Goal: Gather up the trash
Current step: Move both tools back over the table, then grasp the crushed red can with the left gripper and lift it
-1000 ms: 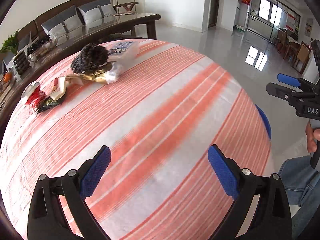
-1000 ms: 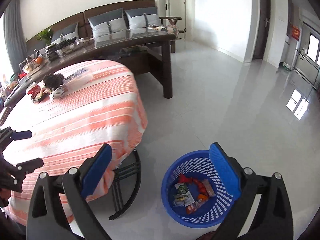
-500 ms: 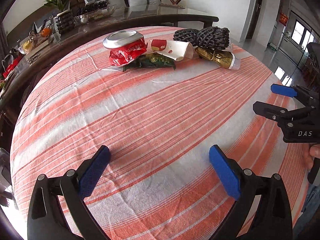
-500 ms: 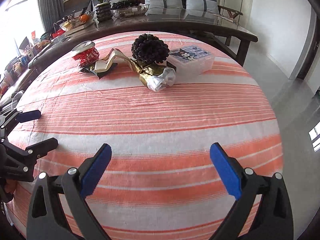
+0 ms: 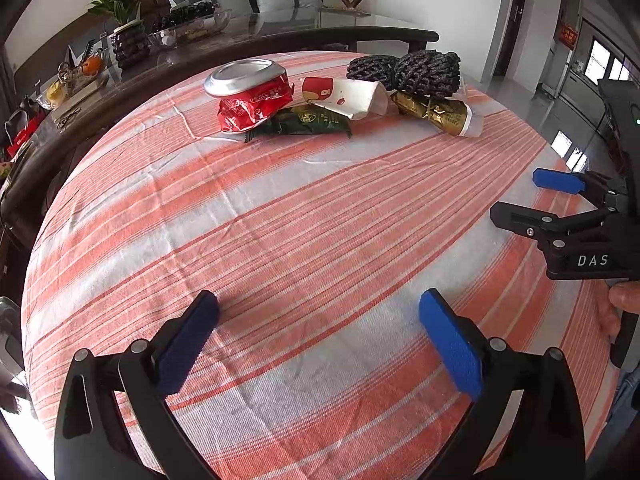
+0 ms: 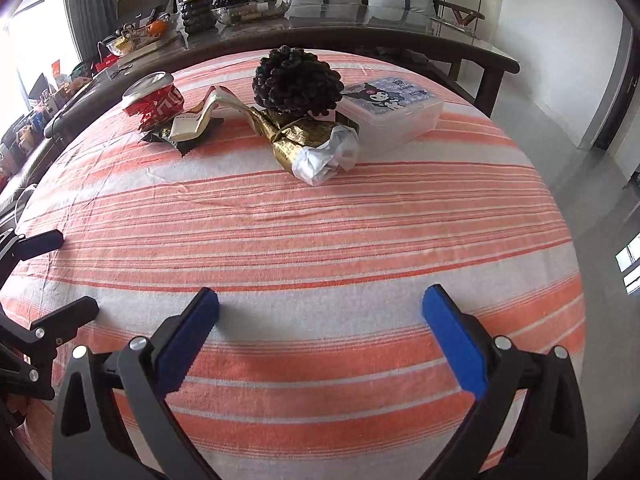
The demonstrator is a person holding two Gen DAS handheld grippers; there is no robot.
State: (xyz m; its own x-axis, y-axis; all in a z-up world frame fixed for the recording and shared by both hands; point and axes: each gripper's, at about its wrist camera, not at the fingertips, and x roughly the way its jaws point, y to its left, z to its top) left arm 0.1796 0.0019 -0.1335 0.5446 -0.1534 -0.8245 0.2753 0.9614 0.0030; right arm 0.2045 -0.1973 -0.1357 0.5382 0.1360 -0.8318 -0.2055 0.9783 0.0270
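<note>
On my striped tablecloth [image 5: 304, 216] I count one crushed red can [image 5: 250, 94], one dark green wrapper [image 5: 308, 122], one flattened paper cup [image 5: 348, 96], one gold foil wrapper [image 6: 296, 136], one black knitted bundle [image 6: 298, 82] and, at two o'clock, one lidded plastic box [image 6: 394, 110].

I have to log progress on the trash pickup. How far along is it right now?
Nothing shows as collected in these views; no bin is in sight. In hand: nothing, since the left tongs and right tongs are both open and empty above the striped tablecloth. Left to pick up: the crushed red can, green wrapper, paper cup and gold wrapper.
</note>
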